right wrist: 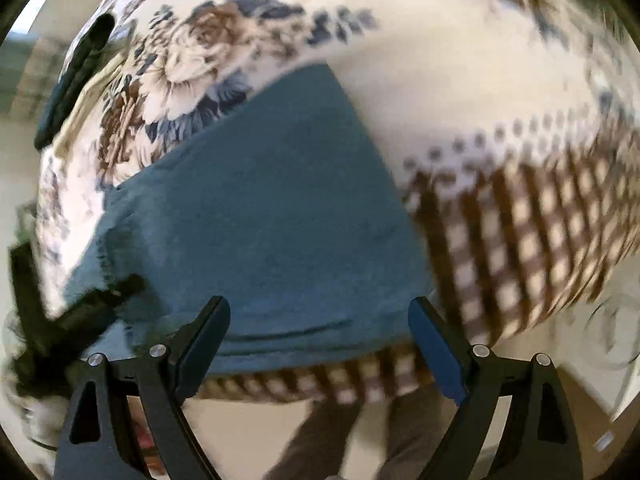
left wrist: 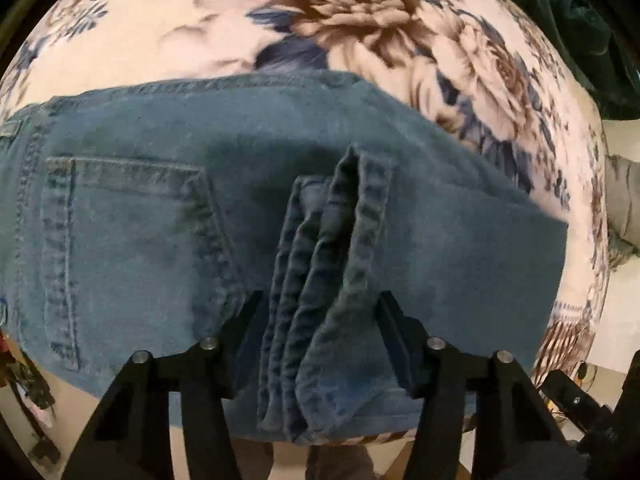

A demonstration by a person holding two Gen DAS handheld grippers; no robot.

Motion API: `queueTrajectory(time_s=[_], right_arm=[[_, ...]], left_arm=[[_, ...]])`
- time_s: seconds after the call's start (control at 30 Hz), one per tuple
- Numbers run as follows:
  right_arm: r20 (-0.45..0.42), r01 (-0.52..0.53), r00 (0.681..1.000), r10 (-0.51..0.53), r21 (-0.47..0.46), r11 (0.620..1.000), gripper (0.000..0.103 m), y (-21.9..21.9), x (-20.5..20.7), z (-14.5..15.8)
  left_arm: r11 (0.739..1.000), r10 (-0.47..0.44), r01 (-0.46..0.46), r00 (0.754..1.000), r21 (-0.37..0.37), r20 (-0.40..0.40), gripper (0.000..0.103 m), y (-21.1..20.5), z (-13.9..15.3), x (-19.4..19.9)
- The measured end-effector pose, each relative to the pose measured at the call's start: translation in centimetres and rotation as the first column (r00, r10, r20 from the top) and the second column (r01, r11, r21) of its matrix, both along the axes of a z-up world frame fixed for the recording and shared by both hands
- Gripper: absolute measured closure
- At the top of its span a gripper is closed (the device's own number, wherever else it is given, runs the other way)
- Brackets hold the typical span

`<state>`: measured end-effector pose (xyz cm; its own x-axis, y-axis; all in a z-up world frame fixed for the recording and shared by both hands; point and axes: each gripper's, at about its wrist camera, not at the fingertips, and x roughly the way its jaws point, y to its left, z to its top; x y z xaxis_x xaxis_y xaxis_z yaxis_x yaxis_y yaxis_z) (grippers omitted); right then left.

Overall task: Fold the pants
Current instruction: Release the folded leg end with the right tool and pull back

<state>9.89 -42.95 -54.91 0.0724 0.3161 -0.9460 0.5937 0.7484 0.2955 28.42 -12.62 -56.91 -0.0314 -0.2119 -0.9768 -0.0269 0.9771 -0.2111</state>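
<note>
Blue denim pants (left wrist: 168,208) lie on a floral blanket (left wrist: 168,40), back pocket up at the left. My left gripper (left wrist: 320,300) is shut on a bunched stack of the pants' leg hems (left wrist: 320,280), held over the seat of the pants. In the right wrist view, which is blurred, the pants (right wrist: 272,208) lie flat ahead. My right gripper (right wrist: 320,304) is open and empty above the near edge of the denim. The left gripper (right wrist: 92,308) shows as a dark shape at the lower left.
The blanket's checked brown border (right wrist: 540,240) hangs over the near edge of the surface. A dark green cloth (left wrist: 580,20) lies at the far right. A dark object (right wrist: 76,76) rests at the blanket's far left edge. The floor (right wrist: 260,432) shows below.
</note>
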Motion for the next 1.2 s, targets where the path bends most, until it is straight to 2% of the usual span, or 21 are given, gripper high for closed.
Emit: queueTrajectory(time_s=[0.1,0.17,0.2,0.27,0.3,0.33,0.37,0.4,0.43,0.5,0.67,0.7,0.77,0.87,0.9,0.93,0.97,1.0,1.03,1.13,1.2], right_arm=[[-0.037,0.078,0.996,-0.075,0.068,0.995,0.011,-0.8,-1.1,-1.2],[-0.082,0.163,0.985,-0.153,0.145,0.976,0.011,-1.2,-1.7,-2.8],[-0.115,0.252,0.966,-0.231,0.223,0.942,0.012,-1.7,-2.3,-3.8],[-0.183,0.388,0.92,-0.346,0.311,0.867,0.016,-2.4,-3.5,-5.5],[-0.225,0.455,0.889,-0.4,0.32,0.831,0.019,-2.7,-4.0,-6.3],[-0.246,0.487,0.87,-0.427,0.302,0.819,0.022,-3.0,-4.3,-6.8],[-0.269,0.506,0.857,-0.44,0.275,0.818,0.038,-3.3,-4.5,-7.3],[-0.316,0.528,0.835,-0.451,0.224,0.82,0.063,-3.5,-5.1,-7.8],[-0.332,0.557,0.814,-0.477,0.212,0.803,0.071,-3.6,-5.8,-8.2],[-0.34,0.58,0.798,-0.498,0.207,0.788,0.079,-3.8,-6.6,-8.2],[-0.334,0.516,0.834,-0.438,0.193,0.835,0.083,-3.7,-6.1,-7.5],[-0.337,0.482,0.85,-0.404,0.193,0.854,0.083,-3.6,-5.7,-7.6],[-0.346,0.449,0.863,-0.369,0.188,0.874,0.082,-3.3,-4.7,-7.7],[-0.324,0.305,0.917,-0.231,0.201,0.931,0.068,-2.9,-2.9,-6.7],[-0.31,0.258,0.932,-0.189,0.198,0.945,0.057,-2.6,-2.4,-6.2],[-0.281,0.197,0.95,-0.138,0.195,0.961,0.052,-2.3,-1.9,-5.5],[-0.256,0.151,0.962,-0.099,0.191,0.97,0.043,-2.0,-1.4,-4.8],[-0.233,0.096,0.971,-0.054,0.176,0.98,0.04,-1.6,-0.9,-4.0],[-0.207,0.043,0.978,-0.009,0.161,0.986,0.04,-1.2,-0.3,-3.3],[-0.166,-0.027,0.985,0.05,0.134,0.991,0.04,-0.1,0.8,-2.0],[-0.158,-0.037,0.986,0.055,0.116,0.993,0.04,0.2,1.7,-1.8]], left_arm=[[0.998,0.049,-0.05,0.999,-0.036,-0.005,0.051,1.2,1.5,-1.4],[0.995,0.08,-0.082,0.996,-0.058,-0.024,0.051,1.7,1.9,-2.3],[0.994,0.093,-0.095,0.995,-0.061,-0.035,0.051,1.9,1.7,-2.7],[0.992,0.097,-0.1,0.994,-0.071,-0.043,0.053,1.7,1.0,-3.2],[0.992,0.097,-0.1,0.994,-0.076,-0.041,0.073,1.6,0.7,-3.5],[0.993,0.086,-0.088,0.996,-0.078,-0.038,0.085,1.4,0.3,-3.7],[0.995,0.067,-0.069,0.997,-0.068,-0.021,0.094,1.1,0.3,-3.7],[0.996,0.059,-0.06,0.998,-0.065,-0.003,0.095,1.0,0.6,-3.9],[0.996,0.057,-0.056,0.998,-0.072,0.01,0.095,1.0,0.8,-4.1],[0.995,0.054,-0.052,0.998,-0.084,0.019,0.096,1.9,1.0,-4.6],[0.994,0.036,-0.037,0.999,-0.1,-0.007,0.096,3.4,0.0,-5.5],[0.993,0.045,-0.046,0.999,-0.107,-0.012,0.095,3.5,-0.3,-5.5],[0.989,0.062,-0.069,0.997,-0.13,-0.051,0.093,3.7,-0.8,-5.0],[0.974,0.127,-0.136,0.99,-0.183,-0.056,0.092,4.6,1.0,-4.2],[0.971,0.142,-0.148,0.989,-0.186,-0.046,0.087,4.8,1.7,-4.0],[0.963,0.163,-0.164,0.986,-0.214,-0.025,0.083,5.1,2.5,-3.7],[0.951,0.197,-0.191,0.98,-0.243,0.002,0.069,5.5,3.3,-3.3],[0.946,0.215,-0.204,0.976,-0.25,0.016,0.051,5.5,3.4,-2.9],[0.941,0.227,-0.213,0.974,-0.265,0.023,0.044,5.5,3.2,-2.5],[0.939,0.236,-0.233,0.971,-0.252,-0.018,0.042,4.5,0.4,-0.9],[0.947,0.216,-0.218,0.976,-0.237,-0.034,0.045,3.9,-1.3,-0.1]])
